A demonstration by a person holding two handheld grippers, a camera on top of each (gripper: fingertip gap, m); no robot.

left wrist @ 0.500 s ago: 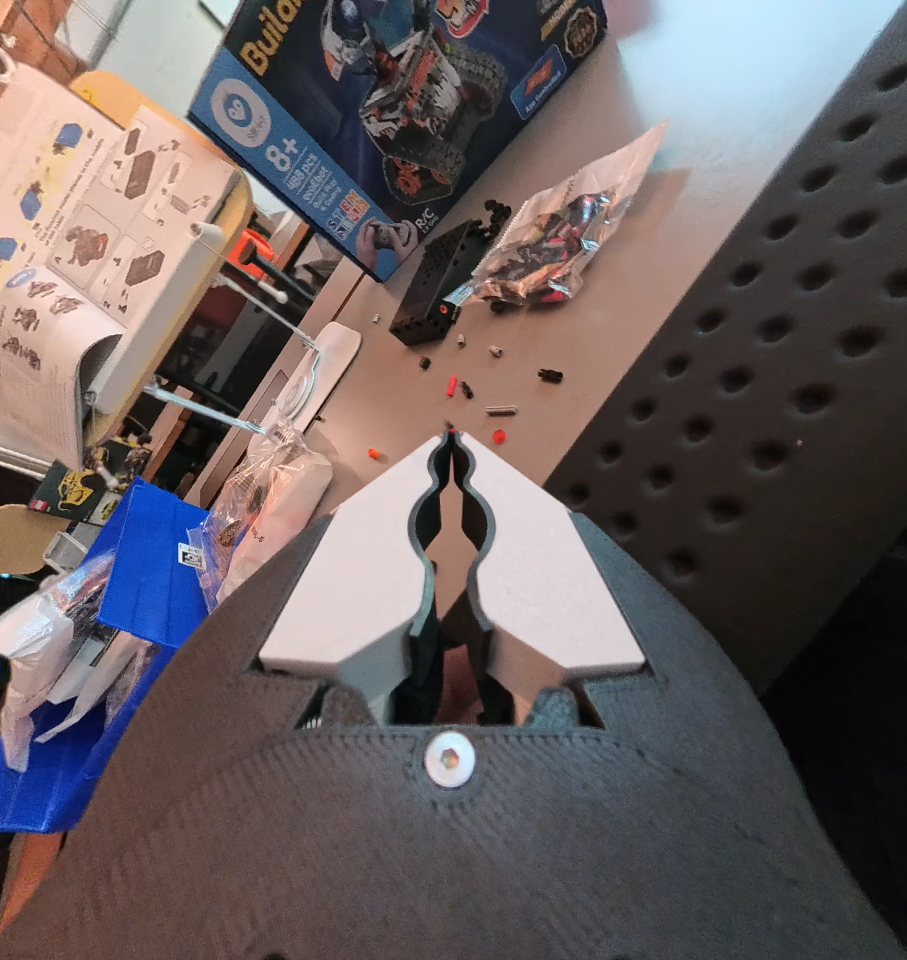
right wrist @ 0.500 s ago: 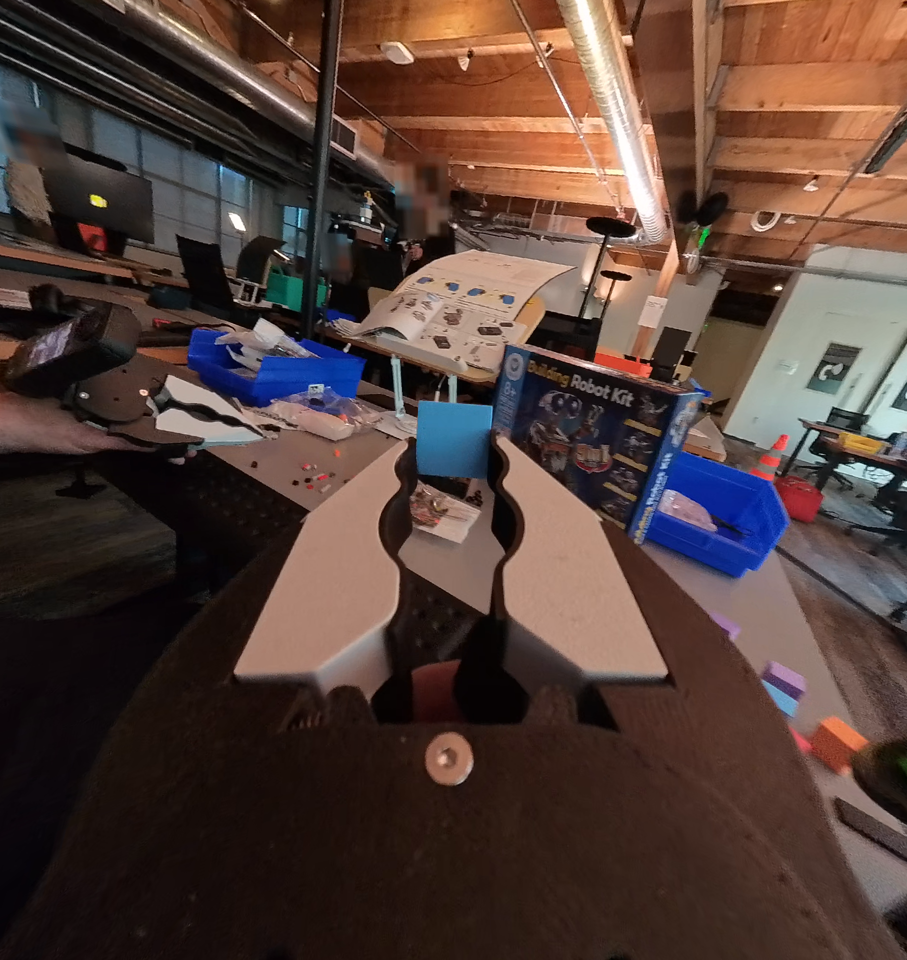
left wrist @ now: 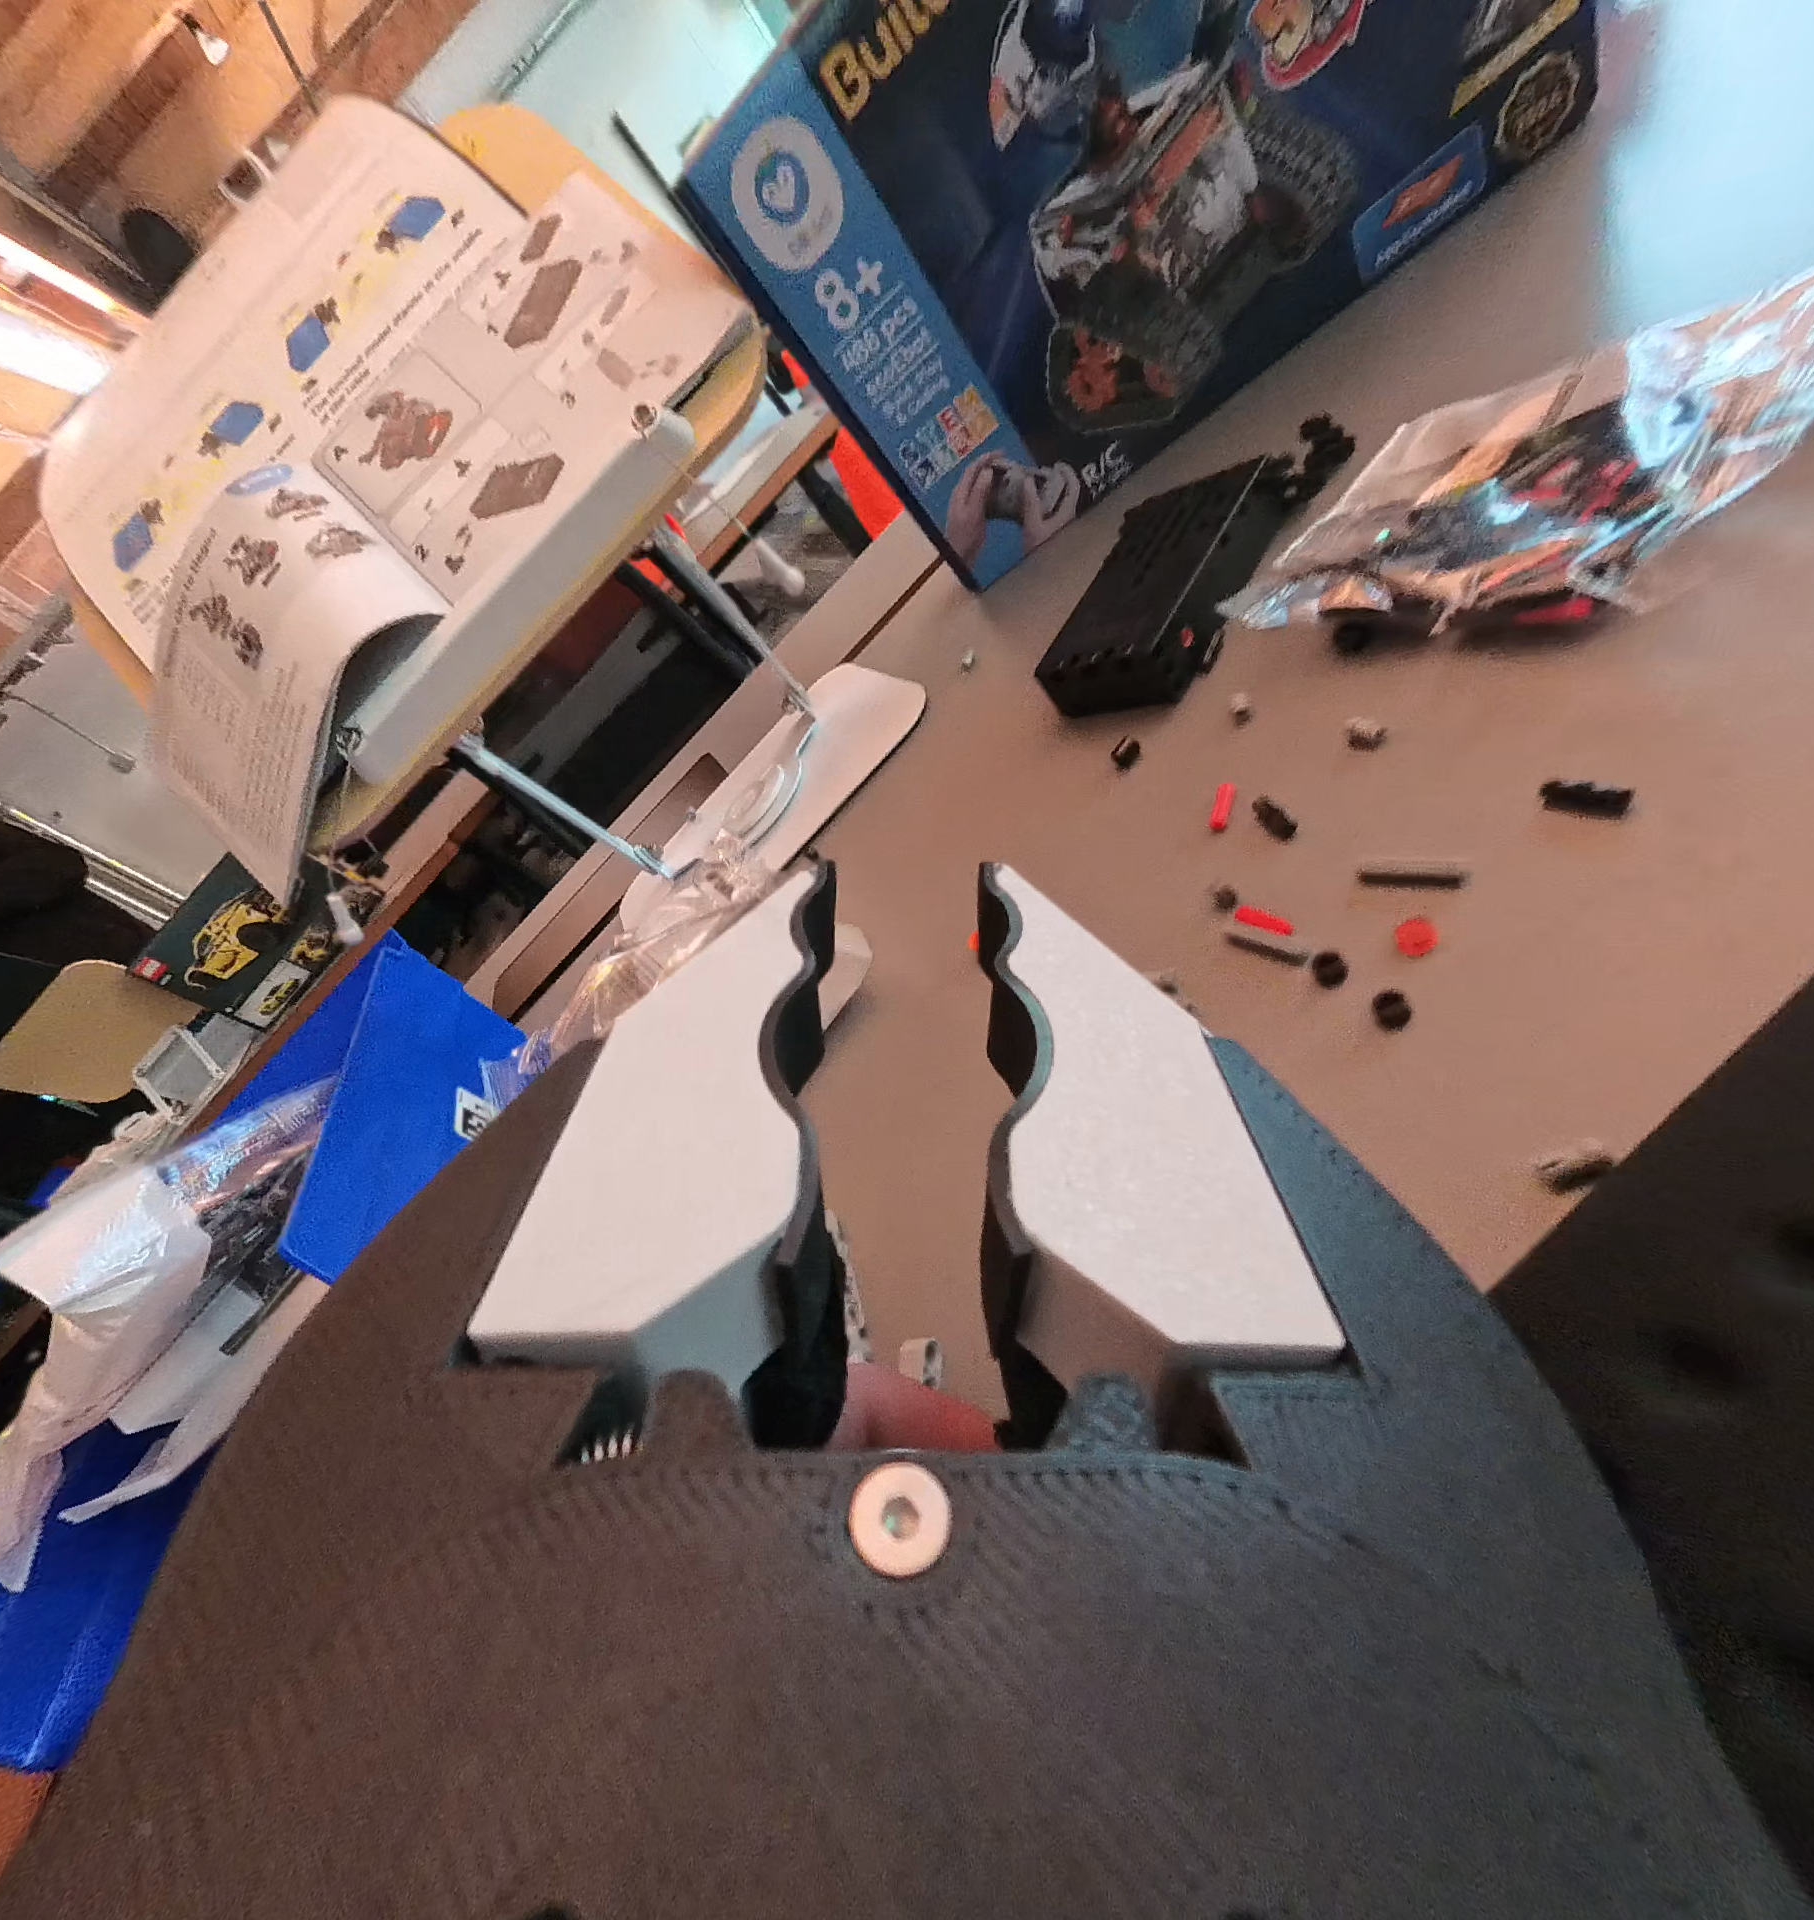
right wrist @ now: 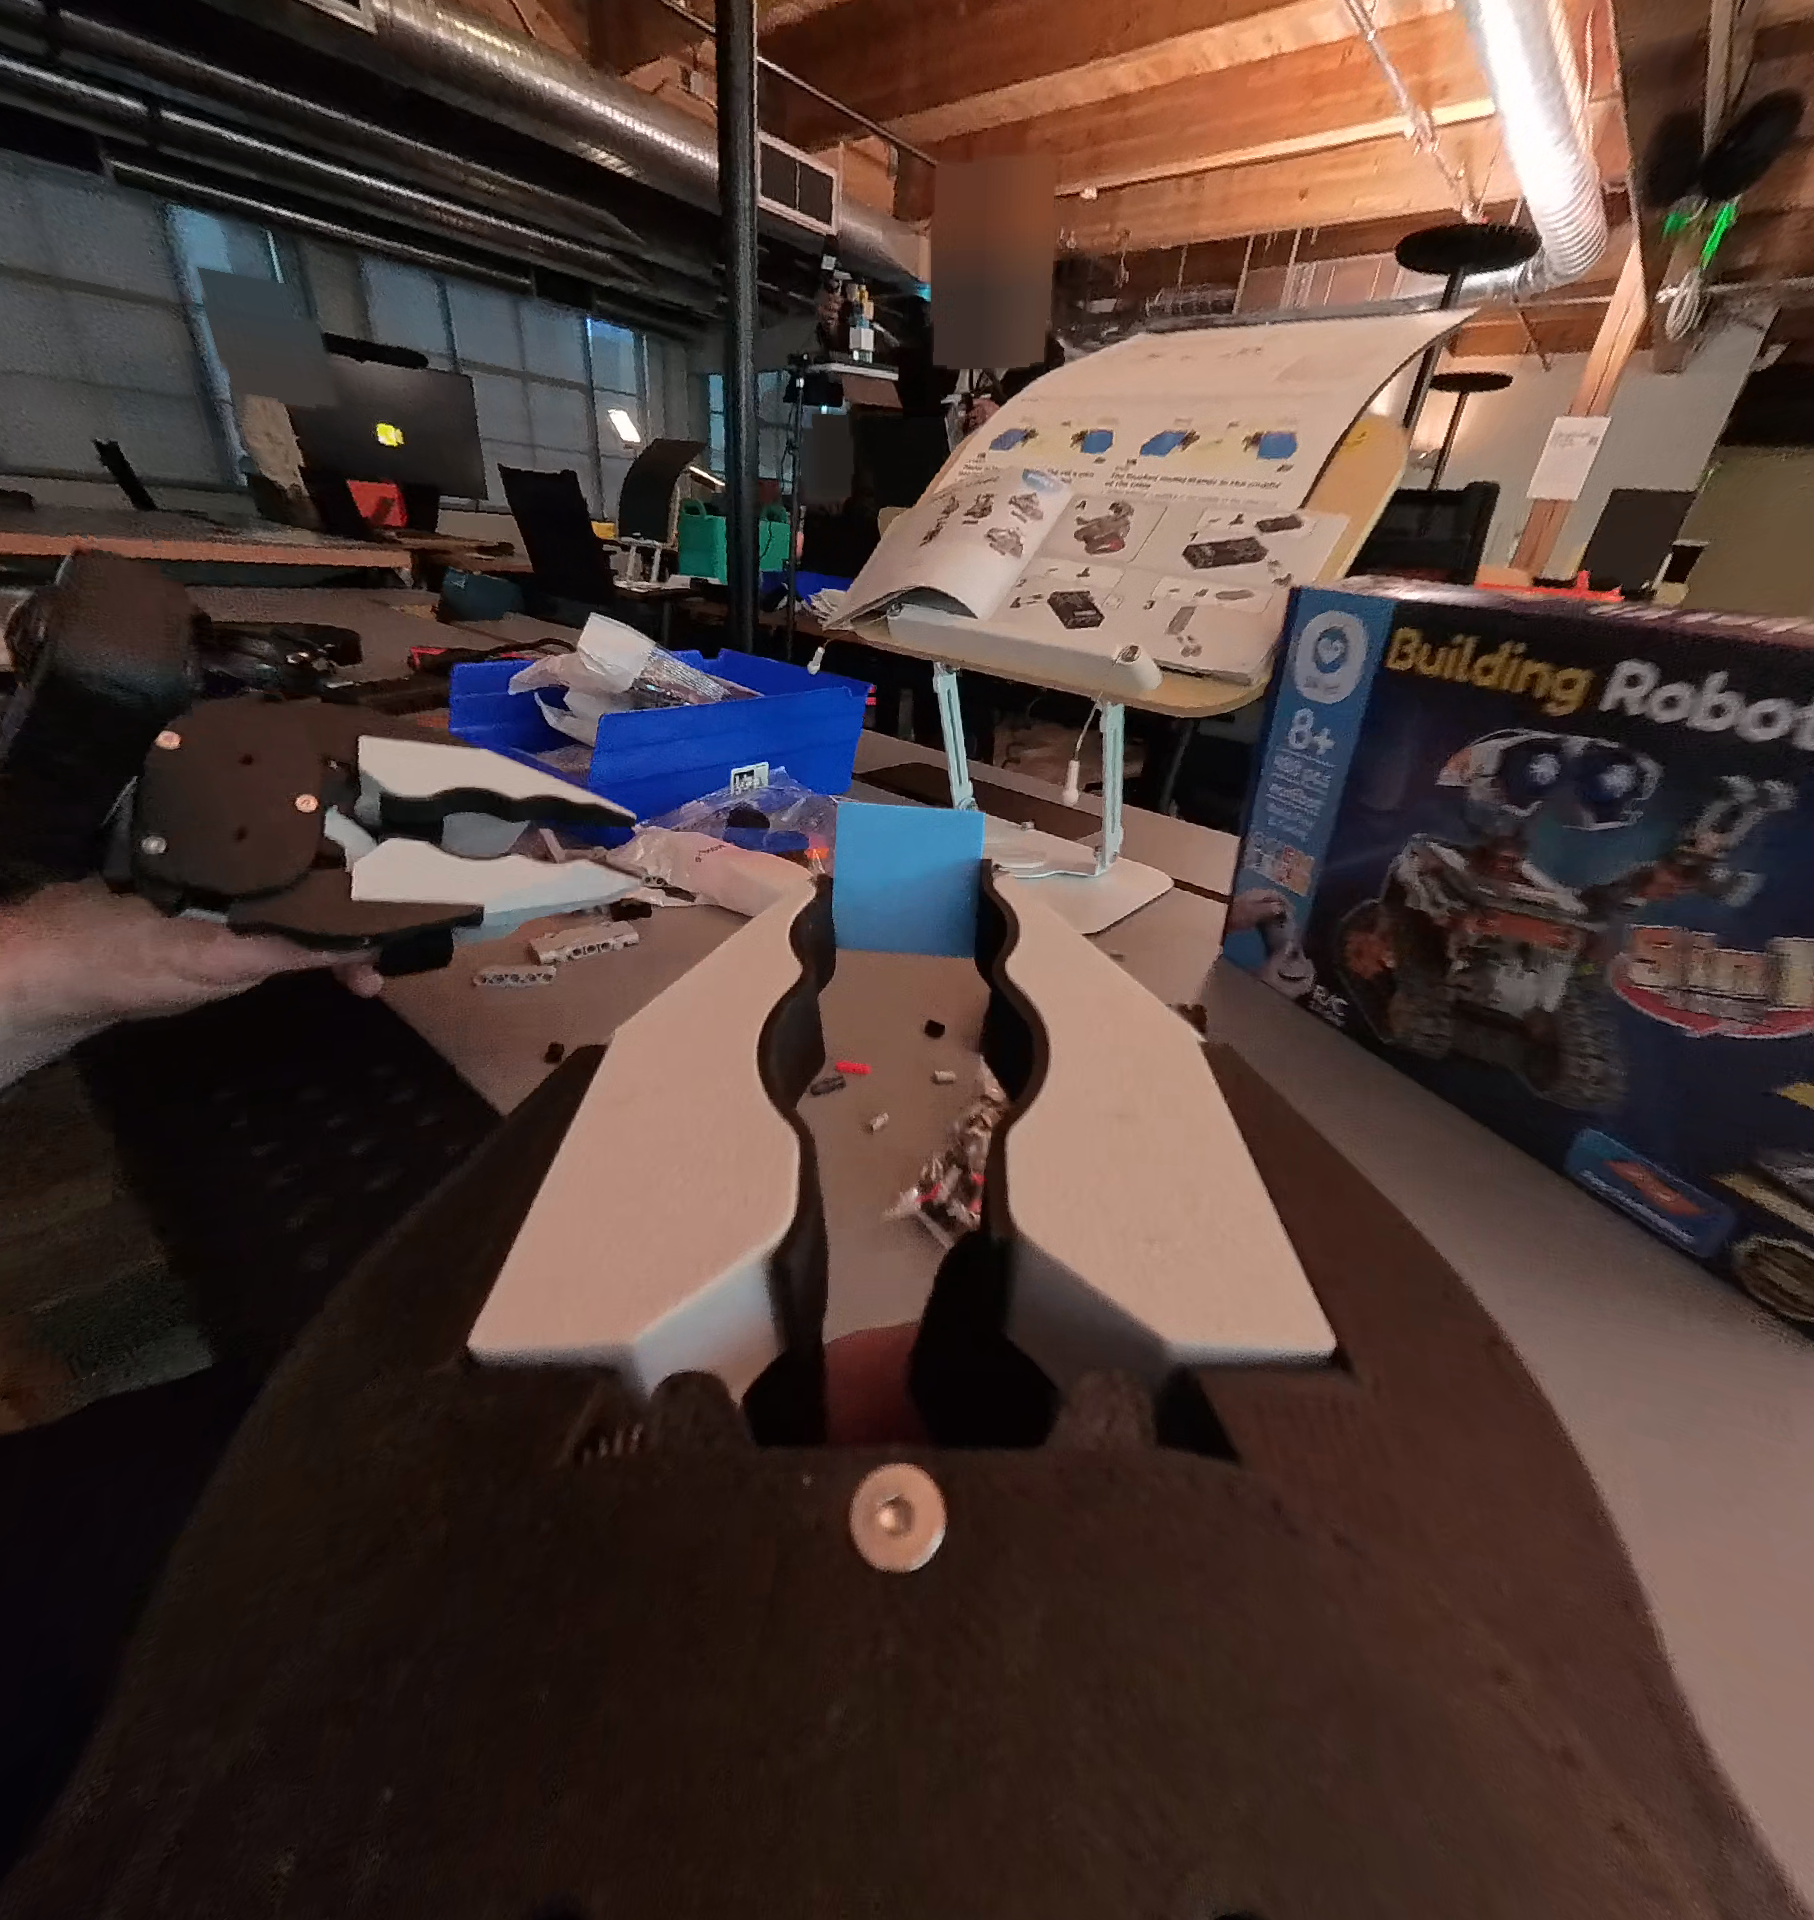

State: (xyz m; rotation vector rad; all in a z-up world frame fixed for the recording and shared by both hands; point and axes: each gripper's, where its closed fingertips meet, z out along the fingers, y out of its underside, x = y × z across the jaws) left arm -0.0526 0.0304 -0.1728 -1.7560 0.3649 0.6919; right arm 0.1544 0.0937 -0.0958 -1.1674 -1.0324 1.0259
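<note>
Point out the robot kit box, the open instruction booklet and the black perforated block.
robot kit box (right wrist: 1568,935): right wrist view, on its front face.
instruction booklet (left wrist: 383,416): left wrist view, on the open page.
black perforated block (left wrist: 1157,603): left wrist view, on its top face.

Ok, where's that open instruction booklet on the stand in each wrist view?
Left wrist view: the instruction booklet sits upper left, tilted, on its stand.
Right wrist view: the instruction booklet sits upper centre-right, beyond the open right gripper.
Shared landmark: the blue kit box, just right of it in both views.
</note>
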